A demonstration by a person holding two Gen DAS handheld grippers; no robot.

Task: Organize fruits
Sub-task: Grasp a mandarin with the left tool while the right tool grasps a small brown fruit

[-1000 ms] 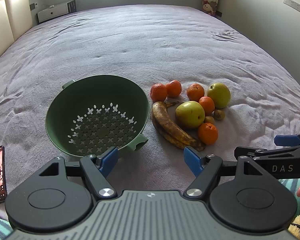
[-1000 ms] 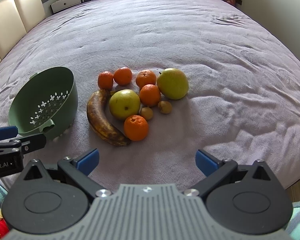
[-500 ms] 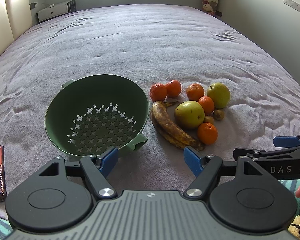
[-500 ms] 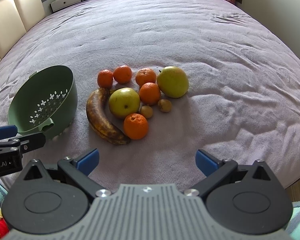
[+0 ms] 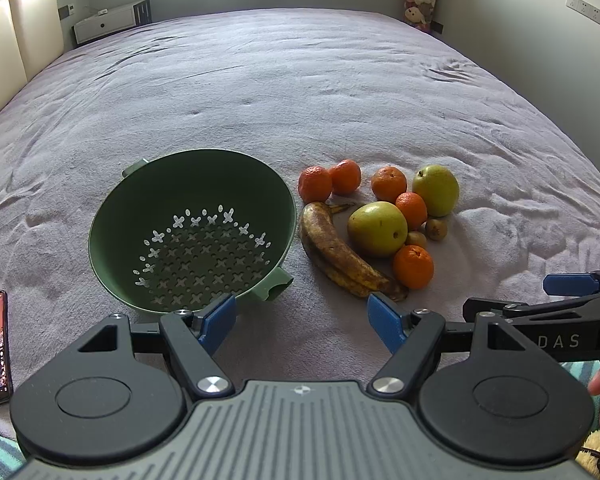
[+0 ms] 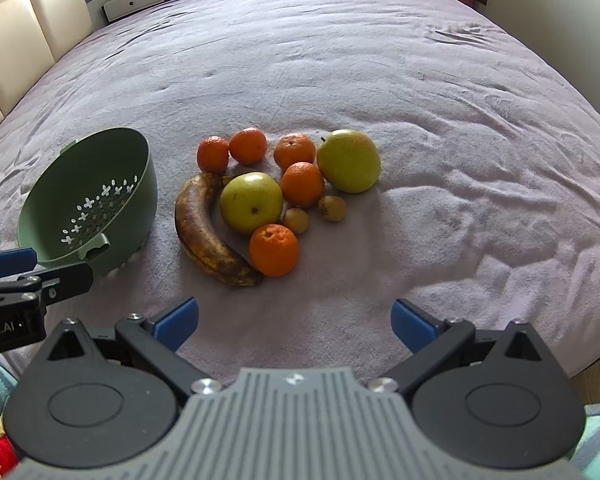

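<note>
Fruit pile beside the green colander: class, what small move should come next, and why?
Probably move the right gripper forward and down to the nearest orange. Its jaws are open and empty, that orange lies at the pile's near edge, and the colander holds no fruit yet.

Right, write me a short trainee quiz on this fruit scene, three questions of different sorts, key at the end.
1. Count: how many tangerines lie on the bedspread?
2. True or false: the green colander already holds fruit.
3. Multiple choice: which fruit lies nearest the colander? A) browned banana B) far green apple C) small brown fruit

Key
1. Five: two at the far left of the pile, one beside the far apple, one between the apples, one nearest the camera.
2. False: it is empty.
3. A.
</note>
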